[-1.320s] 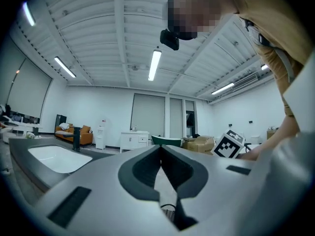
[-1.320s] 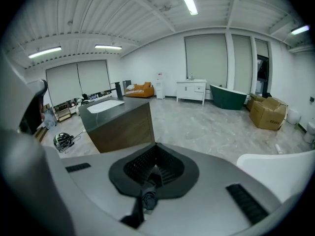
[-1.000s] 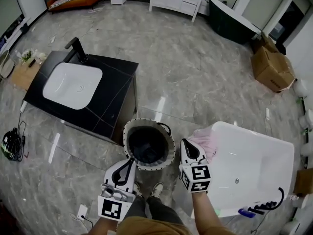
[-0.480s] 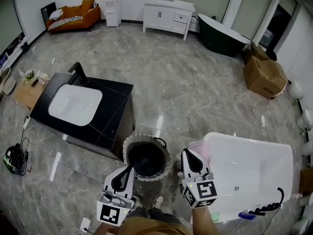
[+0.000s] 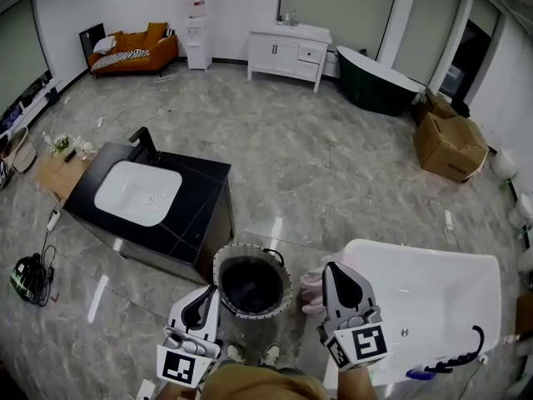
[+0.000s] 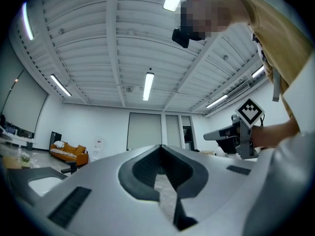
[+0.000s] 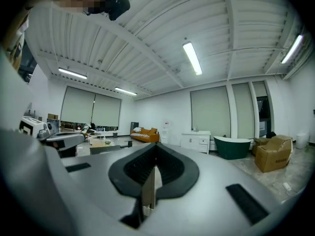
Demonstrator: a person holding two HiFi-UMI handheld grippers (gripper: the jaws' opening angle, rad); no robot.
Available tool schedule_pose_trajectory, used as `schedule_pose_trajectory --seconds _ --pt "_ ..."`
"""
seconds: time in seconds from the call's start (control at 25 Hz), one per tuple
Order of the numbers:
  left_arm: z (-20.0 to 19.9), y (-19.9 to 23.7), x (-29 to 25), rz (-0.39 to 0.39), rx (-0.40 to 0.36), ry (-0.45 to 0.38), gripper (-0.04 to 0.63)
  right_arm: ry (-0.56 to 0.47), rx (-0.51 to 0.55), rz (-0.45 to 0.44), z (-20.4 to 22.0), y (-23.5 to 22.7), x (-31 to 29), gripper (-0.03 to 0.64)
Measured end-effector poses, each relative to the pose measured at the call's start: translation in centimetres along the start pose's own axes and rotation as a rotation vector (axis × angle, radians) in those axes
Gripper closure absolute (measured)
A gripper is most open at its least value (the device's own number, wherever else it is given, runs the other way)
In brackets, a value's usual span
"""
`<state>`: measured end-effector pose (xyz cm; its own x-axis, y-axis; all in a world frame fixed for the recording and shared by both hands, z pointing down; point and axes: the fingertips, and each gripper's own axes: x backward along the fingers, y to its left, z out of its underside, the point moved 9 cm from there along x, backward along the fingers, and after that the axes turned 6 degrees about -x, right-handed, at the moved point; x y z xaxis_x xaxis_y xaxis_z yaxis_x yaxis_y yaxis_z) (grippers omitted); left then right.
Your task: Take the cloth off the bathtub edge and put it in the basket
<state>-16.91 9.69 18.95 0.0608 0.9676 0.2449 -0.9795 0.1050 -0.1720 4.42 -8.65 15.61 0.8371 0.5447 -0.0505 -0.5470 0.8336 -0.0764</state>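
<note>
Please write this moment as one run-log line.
cloth: on bathtub edge | basket: no cloth seen inside | left claw: shut, empty | right claw: shut, empty

bathtubs (image 5: 433, 294) (image 5: 376, 80) 2 | basket (image 5: 250, 247) 1 | cloth (image 5: 312, 288) 1 | boxes (image 5: 450, 144) maybe 2

Black vanity (image 5: 202, 192), cardboard box (image 5: 450, 147), apparently an orange sofa (image 5: 137, 48).

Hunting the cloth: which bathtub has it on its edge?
The near white bathtub; pink cloth hangs at its corner. The dark bathtub shows none.
</note>
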Motion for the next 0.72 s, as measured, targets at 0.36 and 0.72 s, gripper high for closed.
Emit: schedule_pose_trajectory --seconds 0.36,0.72 --pt "-2.0 0.3 -0.2 -0.030 -0.036 -0.016 0.588 -0.086 0.027 0.012 -3.0 -0.8 3.1 0.612" --pt "-3.3 0.7 -0.8 -0.029 -0.063 -0.037 0.588 -0.137 0.083 0.007 -4.6 -1.1 3.7 0.612"
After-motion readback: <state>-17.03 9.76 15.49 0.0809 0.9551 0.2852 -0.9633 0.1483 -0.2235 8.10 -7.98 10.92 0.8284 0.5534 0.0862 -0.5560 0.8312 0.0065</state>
